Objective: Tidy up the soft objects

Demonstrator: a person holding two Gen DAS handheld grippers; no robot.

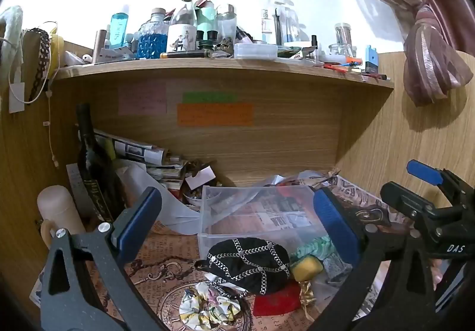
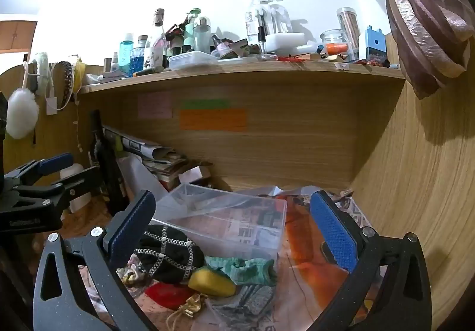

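Cluttered shelf point(image 1: 207, 68) above clear bin point(image 1: 261, 212)

We see a wooden shelf point(image 1: 207, 68) crowded with bottles point(image 1: 182, 25) and jars, an orange note point(image 1: 215, 114) stuck on the panel beneath, a dark wine bottle point(image 1: 89, 158) beside stacked papers point(image 1: 139, 149), and a knotted pink curtain point(image 1: 430, 63).
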